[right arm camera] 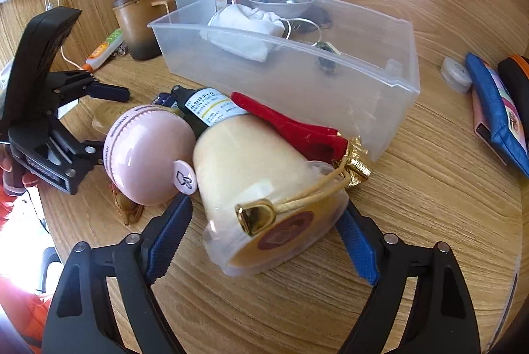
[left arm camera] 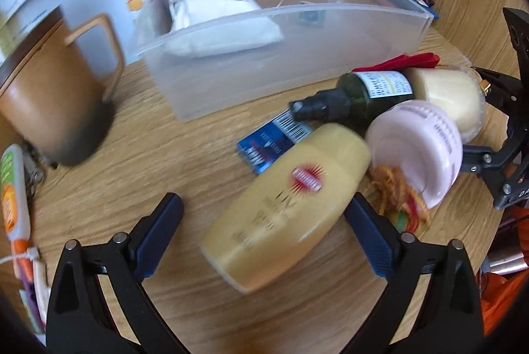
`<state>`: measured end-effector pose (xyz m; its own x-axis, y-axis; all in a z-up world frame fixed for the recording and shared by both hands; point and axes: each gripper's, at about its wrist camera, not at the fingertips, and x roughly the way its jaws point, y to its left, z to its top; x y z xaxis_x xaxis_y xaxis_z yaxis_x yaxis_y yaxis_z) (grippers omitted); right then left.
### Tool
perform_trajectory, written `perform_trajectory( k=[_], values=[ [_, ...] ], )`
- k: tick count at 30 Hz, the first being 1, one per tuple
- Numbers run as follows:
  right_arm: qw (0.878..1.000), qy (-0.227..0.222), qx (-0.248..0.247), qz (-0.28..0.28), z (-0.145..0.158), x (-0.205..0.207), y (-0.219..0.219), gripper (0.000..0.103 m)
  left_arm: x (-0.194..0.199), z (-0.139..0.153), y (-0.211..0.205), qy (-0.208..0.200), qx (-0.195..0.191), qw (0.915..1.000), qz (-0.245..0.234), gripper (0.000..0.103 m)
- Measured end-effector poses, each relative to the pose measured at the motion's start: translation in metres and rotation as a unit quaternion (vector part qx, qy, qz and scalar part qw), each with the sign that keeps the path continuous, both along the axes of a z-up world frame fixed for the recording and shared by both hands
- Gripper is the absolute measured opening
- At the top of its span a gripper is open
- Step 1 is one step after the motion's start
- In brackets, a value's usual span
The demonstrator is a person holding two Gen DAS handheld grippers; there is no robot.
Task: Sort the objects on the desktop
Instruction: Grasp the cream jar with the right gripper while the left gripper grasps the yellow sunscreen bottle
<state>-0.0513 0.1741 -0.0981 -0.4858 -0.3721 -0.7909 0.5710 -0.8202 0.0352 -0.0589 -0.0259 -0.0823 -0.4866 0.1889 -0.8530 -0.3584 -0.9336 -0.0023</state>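
Both tools gape — left (left arm camera: pixel 264 221) straddles yellow bottle (left arm camera: pixel 291 205), right (right arm camera: pixel 267 228) straddles cream jar (right arm camera: pixel 264 182).

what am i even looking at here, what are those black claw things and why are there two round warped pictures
No robot: a person holds two hand grippers, each with a fisheye camera looking along its blue-padded fingers. The left gripper is open around a yellow bottle, not yet clamping it. The right gripper is open around a cream candle jar. Both lie on a wooden desk in a pile with a pink round case and a dark spray bottle, beside a clear plastic bin. Nothing is held.
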Motion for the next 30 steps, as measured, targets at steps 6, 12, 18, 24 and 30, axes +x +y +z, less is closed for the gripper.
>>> perform_trajectory(
  k=[6,12,18,24,30],
  values=[
    [1.0,0.006,-0.023,-0.009,0.005,0.001,0.007,0.068,-0.001,0.005,0.013,0.014,0.003,0.9998,-0.015,0.07],
    [0.999,0.027,-0.032,-0.014,0.011,0.009,0.008,0.066,-0.008,0.007,0.018,0.014,0.006,0.9998,-0.008,0.056],
    [0.999,0.032,-0.039,-0.02,0.019,0.018,0.015,0.066,-0.005,0.01,0.016,0.01,0.024,0.9997,0.004,0.044],
    [0.997,0.049,-0.044,-0.032,0.035,0.026,0.027,0.066,0.004,0.025,-0.007,0.014,0.095,0.9949,0.031,0.03],
    [0.997,0.06,-0.046,-0.033,0.048,0.034,0.033,0.066,0.005,0.02,-0.022,0.006,0.096,0.9937,0.057,0.027]
  ],
)
